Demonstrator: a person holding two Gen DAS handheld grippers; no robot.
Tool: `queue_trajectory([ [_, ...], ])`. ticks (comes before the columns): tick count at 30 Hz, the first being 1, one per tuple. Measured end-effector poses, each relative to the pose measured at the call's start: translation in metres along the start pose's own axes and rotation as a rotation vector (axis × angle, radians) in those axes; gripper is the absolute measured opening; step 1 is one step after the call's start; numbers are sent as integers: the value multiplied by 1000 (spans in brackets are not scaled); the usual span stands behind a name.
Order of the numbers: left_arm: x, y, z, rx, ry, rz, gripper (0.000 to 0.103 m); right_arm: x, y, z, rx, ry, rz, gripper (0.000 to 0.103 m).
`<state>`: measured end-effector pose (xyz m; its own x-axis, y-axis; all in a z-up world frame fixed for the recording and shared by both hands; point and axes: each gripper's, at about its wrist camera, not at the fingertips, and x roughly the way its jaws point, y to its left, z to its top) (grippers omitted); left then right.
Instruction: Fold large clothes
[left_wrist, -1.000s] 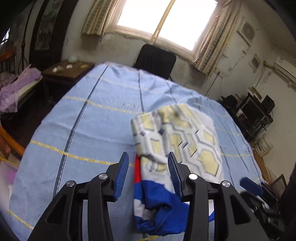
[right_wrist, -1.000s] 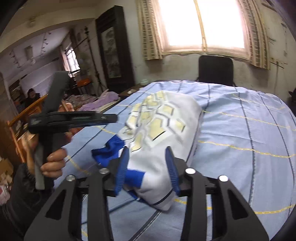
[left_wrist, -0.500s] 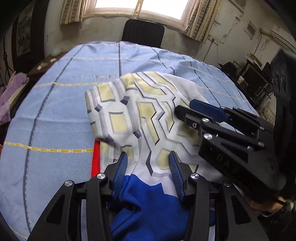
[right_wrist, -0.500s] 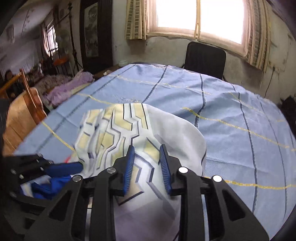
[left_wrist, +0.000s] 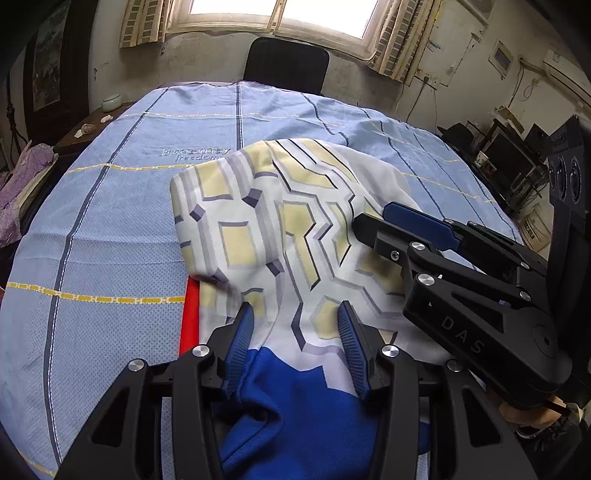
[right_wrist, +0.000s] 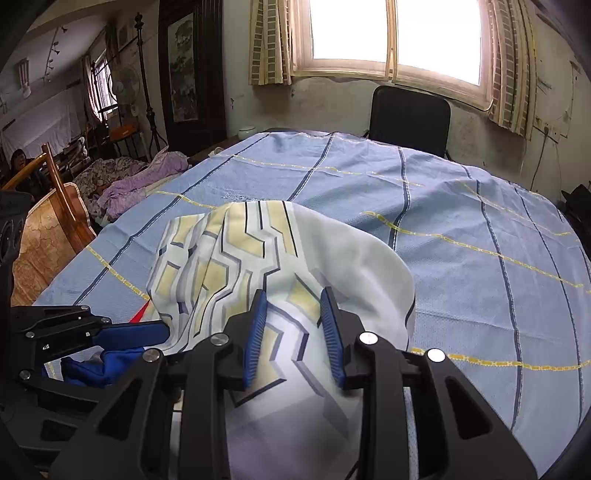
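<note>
We see a large garment (left_wrist: 295, 221), white with yellow and grey geometric blocks and a blue and red lower part, lying bunched on a light blue striped sheet (left_wrist: 110, 229) that covers the table. Our left gripper (left_wrist: 297, 317) sits over the near end of the garment, its blue fingers spread apart with cloth lying loosely between them (not pinched). Our right gripper (right_wrist: 293, 306) rests on the patterned cloth just beside it, fingers also parted, a ridge of cloth rising in the gap; we cannot tell whether the pads actually touch that ridge. A black chair (right_wrist: 410, 118) stands beyond the far edge of the table, under the window (right_wrist: 395, 37).
</note>
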<state>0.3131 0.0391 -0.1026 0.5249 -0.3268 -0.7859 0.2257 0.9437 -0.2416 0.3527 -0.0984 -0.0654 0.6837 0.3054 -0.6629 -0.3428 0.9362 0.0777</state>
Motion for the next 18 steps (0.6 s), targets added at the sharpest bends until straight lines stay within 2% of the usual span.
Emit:
queue_trajectory([
  [5, 0, 1, 0, 0, 1, -1, 48, -2, 0, -1, 6, 0, 3, 31],
  [11, -4, 2, 1, -7, -5, -12, 48, -12, -4, -2, 44, 19, 33, 38],
  [15, -18, 6, 3, -29, -42, -53, 48, -28, -10, -5, 109, 2, 47, 39],
  [18, -34, 11, 5, -54, -91, -90, 48, -45, -6, -11, 103, -21, 36, 39],
])
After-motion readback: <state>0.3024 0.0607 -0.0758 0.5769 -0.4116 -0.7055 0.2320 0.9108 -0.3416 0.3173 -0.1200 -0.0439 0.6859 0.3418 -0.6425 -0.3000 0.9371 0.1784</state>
